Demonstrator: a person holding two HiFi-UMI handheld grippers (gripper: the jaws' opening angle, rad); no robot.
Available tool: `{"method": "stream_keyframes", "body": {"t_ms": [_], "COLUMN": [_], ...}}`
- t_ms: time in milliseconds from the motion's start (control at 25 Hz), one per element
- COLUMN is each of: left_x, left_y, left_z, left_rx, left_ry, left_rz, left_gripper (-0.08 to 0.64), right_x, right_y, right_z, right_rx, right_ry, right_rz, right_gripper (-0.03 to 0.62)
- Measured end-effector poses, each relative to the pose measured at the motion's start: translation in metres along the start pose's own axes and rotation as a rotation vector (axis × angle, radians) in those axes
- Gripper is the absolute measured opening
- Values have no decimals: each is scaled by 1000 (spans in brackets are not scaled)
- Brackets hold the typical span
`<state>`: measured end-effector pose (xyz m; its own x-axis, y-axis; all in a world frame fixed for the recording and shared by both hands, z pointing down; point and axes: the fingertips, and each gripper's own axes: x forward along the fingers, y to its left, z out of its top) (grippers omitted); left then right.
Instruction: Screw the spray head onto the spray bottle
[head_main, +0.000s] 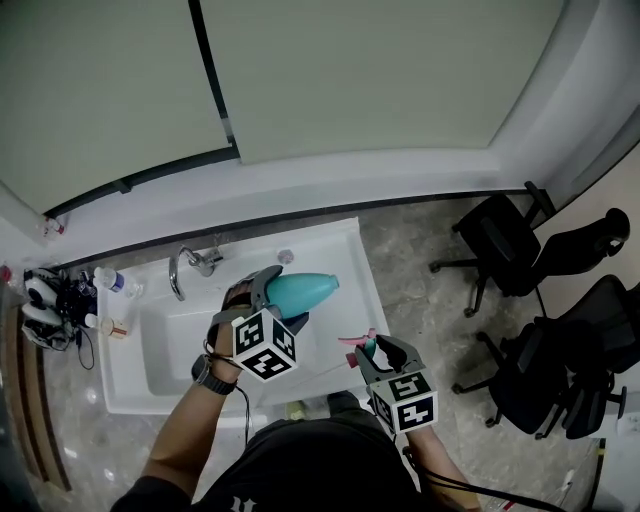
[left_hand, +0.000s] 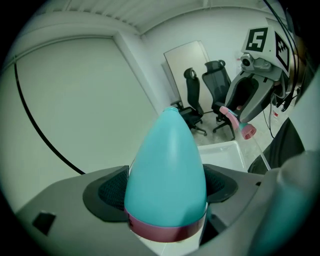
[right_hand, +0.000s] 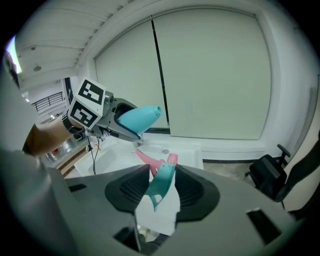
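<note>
**Item: bottle and spray head, unjoined**

- **Bottle** (head_main: 303, 291): teal and tapered, with a pink band at its wide end. It is held in the air over the sink (head_main: 128, 385). In the head view its long axis runs 9 to 3 o'clock, with the narrow end at 3 o'clock, pointing away from the hand.
- **Left gripper** (head_main: 283, 302): closed on the bottle's wide end, one pad pressing each flank. The rest of the body stands free beyond the jaws.
- **Spray head** (right_hand: 162, 182): a teal body with a pink trigger that reaches forward past the jaws. It sits tilted in the grip. I cannot tell which way its threaded collar faces.
- **Right gripper** (head_main: 374, 352): partly closed, with both pads clamped on the teal body of the spray head.
- **Key relation**: in the head view the spray head lies at about 5 o'clock from the bottle's narrow end, near it but clearly apart. In the right gripper view the bottle's tip sits at 11 o'clock, above and beyond the trigger. Nothing is threaded yet.
- **Judgement**: the right gripper is nearer the gap and carries the lighter part. It probably has to swing toward 11 o'clock and turn the spray head until its collar lines up with the bottle's 9-to-3 axis. Engaging at a tilt could cross the threads.
</note>
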<state>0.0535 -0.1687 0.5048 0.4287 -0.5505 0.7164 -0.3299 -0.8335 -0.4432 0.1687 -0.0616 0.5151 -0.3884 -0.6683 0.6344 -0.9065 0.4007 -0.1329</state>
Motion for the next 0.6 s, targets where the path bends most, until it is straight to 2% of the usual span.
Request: {"method": "stream_keyframes", "body": {"t_ms": [280, 600], "left_x": [-62, -102], "left_y": [13, 15], "left_z": [32, 39], "left_rx": [-57, -168], "left_ry": [-156, -320], "left_rz": [69, 83], "left_gripper": [419, 419], "right_x": [-51, -115], "right_y": [18, 5], "right_z": [58, 142], "right_rx": [-84, -223], "right_ry": [-132, -311], "right_rz": [-2, -93], "right_gripper": [161, 161]}}
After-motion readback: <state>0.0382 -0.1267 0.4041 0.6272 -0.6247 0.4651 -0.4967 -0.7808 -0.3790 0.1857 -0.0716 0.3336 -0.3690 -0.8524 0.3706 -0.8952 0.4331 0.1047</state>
